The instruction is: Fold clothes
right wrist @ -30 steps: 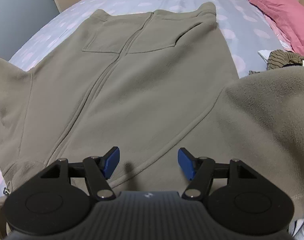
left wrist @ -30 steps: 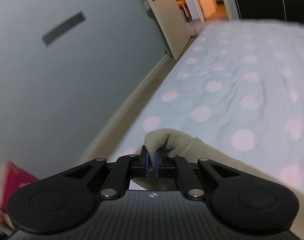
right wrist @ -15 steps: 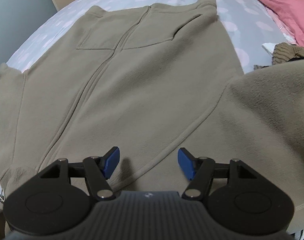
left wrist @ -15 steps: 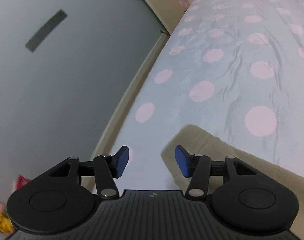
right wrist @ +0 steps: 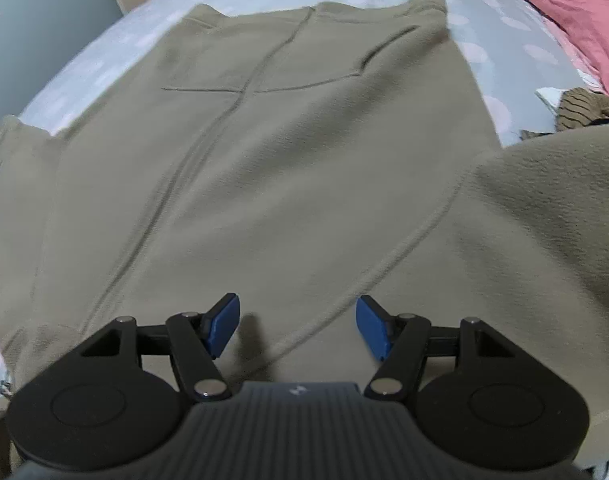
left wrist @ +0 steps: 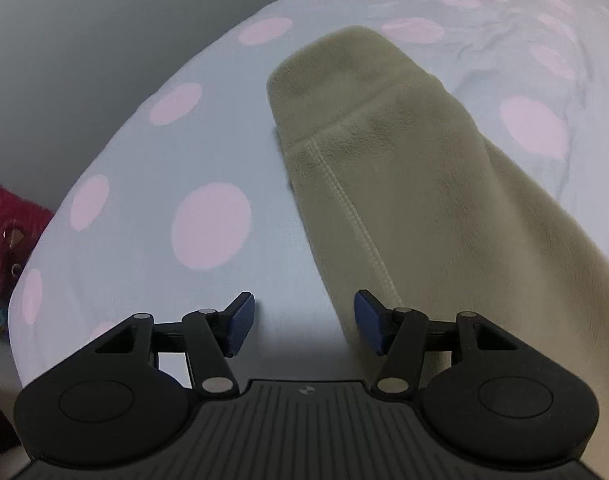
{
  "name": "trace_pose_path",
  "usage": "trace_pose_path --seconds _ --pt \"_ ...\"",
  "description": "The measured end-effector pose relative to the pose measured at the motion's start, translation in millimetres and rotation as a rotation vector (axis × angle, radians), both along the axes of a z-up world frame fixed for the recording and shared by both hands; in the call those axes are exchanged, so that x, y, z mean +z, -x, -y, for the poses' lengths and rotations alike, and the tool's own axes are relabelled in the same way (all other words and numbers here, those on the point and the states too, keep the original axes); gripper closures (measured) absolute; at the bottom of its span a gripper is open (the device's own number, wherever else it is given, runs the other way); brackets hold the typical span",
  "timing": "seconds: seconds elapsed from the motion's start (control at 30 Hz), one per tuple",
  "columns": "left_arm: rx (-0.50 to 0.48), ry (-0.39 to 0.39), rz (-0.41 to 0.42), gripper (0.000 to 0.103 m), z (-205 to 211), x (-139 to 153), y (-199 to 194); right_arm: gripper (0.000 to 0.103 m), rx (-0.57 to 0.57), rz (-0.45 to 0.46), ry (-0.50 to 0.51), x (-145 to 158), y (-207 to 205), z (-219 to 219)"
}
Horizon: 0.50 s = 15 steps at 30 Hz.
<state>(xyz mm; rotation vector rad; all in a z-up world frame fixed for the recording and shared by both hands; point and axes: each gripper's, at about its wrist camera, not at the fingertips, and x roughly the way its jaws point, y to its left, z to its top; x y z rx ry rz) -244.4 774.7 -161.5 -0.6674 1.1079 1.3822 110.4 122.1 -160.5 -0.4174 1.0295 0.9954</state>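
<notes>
The bed [left wrist: 208, 152], in a pale sheet with pink dots, fills most of both views; its curved edge runs ahead and to the left of the left gripper [left wrist: 302, 326], with grey wall beyond and a strip of bare dotted sheet open between that edge and the garment. The olive fleece jacket [right wrist: 296, 168] lies spread flat, front zip up, directly ahead of the right gripper [right wrist: 298, 328] — hem farthest away, bare sheet showing past its far and side edges. One sleeve [left wrist: 388, 184] stretches ahead and to the right of the left gripper, its cuff end resting on the sheet. The other sleeve bulks up at the right gripper's right. A pink pillow [right wrist: 572, 16] and a striped brown garment [right wrist: 584, 108] sit far right of it.

The left gripper's jaws are opening, nothing pinched — the sleeve's edge lies by its right pad. The right gripper is released, jaws wide above the fleece.
</notes>
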Motion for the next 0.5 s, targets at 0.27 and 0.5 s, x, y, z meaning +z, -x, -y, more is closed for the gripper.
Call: trace_pose_path --seconds 0.27,0.5 --pt "-0.108 -0.054 0.104 0.048 86.8 45.7 -5.6 0.035 -0.047 0.003 -0.021 14.0 -3.3 16.2" --pt "-0.38 0.079 0.212 0.048 200.0 68.7 -45.3 0.035 -0.026 -0.019 -0.035 34.4 11.9 33.6"
